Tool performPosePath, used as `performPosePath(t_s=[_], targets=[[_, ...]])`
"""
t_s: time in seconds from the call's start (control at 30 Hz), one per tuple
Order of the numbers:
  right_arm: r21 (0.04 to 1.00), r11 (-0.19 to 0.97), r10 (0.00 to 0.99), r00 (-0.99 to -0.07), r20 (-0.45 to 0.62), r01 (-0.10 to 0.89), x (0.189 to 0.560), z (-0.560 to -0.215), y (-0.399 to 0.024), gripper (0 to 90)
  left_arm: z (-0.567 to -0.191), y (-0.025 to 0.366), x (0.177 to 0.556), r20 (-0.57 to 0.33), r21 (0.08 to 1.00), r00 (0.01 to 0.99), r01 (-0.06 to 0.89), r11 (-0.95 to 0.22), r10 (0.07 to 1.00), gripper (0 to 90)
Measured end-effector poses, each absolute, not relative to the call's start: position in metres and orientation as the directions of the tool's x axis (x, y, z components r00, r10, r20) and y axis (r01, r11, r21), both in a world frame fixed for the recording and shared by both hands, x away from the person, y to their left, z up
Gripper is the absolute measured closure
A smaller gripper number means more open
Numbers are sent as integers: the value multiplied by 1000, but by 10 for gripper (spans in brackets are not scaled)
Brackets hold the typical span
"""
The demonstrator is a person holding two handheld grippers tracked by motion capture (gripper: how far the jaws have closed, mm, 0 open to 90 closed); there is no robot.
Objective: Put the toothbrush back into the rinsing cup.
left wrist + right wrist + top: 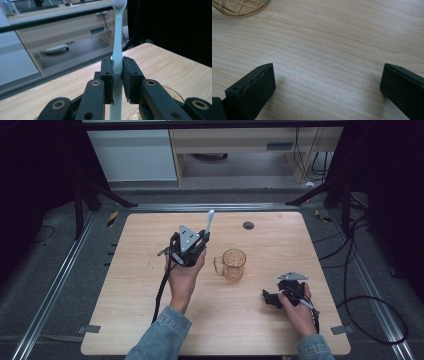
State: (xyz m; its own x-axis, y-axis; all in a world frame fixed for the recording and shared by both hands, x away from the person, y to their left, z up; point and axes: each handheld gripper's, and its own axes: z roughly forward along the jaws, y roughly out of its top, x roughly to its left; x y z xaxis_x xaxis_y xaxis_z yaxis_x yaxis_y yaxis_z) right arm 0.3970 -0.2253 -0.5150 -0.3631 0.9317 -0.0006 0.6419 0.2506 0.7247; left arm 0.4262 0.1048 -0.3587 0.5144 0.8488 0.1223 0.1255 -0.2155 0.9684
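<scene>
Toothbrush [117, 42] clamped upright between the closed jaws of the left gripper [191, 249], pale green handle pinched at its lower part, bristle head uppermost, held above the wooden table [150, 290] just left of the amber glass mug [232, 264]. Right gripper [281, 296] rests low near the table's right front, jaws spread wide, nothing between them

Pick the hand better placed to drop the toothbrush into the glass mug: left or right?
Left. The left gripper is already shut on the toothbrush, held upright just beside the glass mug. The right gripper rests open and empty on the table, farther off.
</scene>
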Motion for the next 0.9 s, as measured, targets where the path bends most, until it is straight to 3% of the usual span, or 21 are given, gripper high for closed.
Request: performPosePath(t_s=[0.23,0.9], targets=[[725,254,929,-369,0,640,397,-515,-225,4,-366,102,421,118,982,495,69,-175,861,788],[725,263,926,-378,-4,637,397,-515,-225,4,-384,100,416,1,1000,512,-7,3,859,788]])
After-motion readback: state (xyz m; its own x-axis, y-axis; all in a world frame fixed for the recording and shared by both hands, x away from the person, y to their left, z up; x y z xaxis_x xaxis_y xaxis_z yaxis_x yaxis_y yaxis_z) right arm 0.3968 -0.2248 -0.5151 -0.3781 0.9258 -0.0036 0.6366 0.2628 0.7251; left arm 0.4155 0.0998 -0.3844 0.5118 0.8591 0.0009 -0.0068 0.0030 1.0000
